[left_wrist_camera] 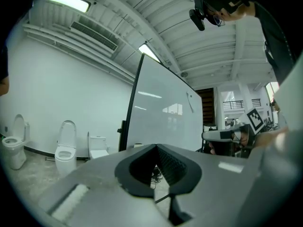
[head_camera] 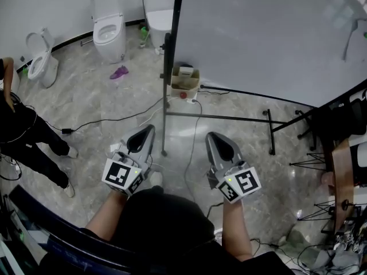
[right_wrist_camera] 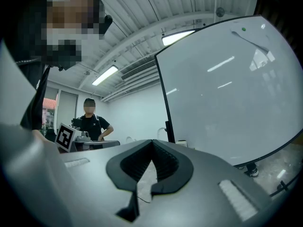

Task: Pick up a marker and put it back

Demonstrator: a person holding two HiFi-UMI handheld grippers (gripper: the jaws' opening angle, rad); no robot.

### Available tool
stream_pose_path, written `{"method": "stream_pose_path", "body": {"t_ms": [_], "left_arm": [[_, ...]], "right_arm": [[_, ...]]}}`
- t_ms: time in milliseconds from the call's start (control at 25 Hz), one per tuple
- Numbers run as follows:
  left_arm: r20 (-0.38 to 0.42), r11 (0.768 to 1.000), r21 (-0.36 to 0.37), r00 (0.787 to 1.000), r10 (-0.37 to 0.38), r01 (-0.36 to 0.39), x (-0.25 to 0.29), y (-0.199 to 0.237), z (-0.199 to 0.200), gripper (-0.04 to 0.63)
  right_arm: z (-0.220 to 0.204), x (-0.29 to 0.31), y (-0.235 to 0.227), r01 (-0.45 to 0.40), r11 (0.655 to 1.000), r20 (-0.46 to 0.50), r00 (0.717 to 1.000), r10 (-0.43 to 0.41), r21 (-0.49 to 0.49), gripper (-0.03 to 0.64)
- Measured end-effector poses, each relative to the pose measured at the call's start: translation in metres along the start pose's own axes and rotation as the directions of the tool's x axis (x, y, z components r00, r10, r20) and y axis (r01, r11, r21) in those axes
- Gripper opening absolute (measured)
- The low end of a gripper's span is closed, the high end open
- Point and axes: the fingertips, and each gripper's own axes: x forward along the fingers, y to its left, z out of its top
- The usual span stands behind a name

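Note:
I can make out no marker in any view. In the head view both grippers are held low in front of the person, side by side, pointing toward the whiteboard (head_camera: 269, 33). My left gripper (head_camera: 150, 129) has its jaws closed tip to tip with nothing between them, as the left gripper view (left_wrist_camera: 156, 146) also shows. My right gripper (head_camera: 211, 135) is likewise shut and empty (right_wrist_camera: 152, 141). The whiteboard (right_wrist_camera: 227, 93) stands ahead and to the right, well beyond both grippers. A small cardboard box (head_camera: 184, 79) sits at the foot of the whiteboard's black frame.
The whiteboard's black stand legs (head_camera: 218, 117) and cables (head_camera: 114, 119) cross the marble floor ahead. Toilets (head_camera: 109, 30) stand at the back left. A person in black (head_camera: 23, 136) stands at the left. Tripod legs and clutter (head_camera: 338, 211) fill the right side.

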Motion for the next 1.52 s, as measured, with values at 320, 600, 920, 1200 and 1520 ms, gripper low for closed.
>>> {"method": "stream_pose_path", "body": {"t_ms": [320,600,920,1200,1520], "left_arm": [[0.022,0.998,0.001,0.998,-0.063,0.063,0.021,0.025,0.008,0.005],[0.025,0.995,0.003,0.994,-0.103,0.103,0.026,0.05,0.008,0.004],[0.036,0.992,-0.004,0.991,-0.13,0.13,0.027,0.066,0.005,0.005],[0.031,0.993,-0.014,0.992,-0.121,0.121,0.027,0.066,-0.001,0.004],[0.014,0.998,-0.01,0.998,-0.059,0.059,0.039,0.061,0.002,0.005]], "right_arm": [[0.006,0.031,-0.003,0.042,0.999,0.013,0.999,-0.042,-0.014,0.009],[0.004,0.052,-0.001,0.08,0.997,0.017,0.997,-0.079,-0.019,0.009],[-0.001,0.062,0.005,0.116,0.993,0.025,0.993,-0.116,-0.018,0.009],[-0.006,0.061,0.002,0.118,0.993,0.014,0.993,-0.118,-0.017,0.009],[-0.005,0.066,-0.026,0.096,0.995,0.003,0.995,-0.096,-0.018,0.009]]}}
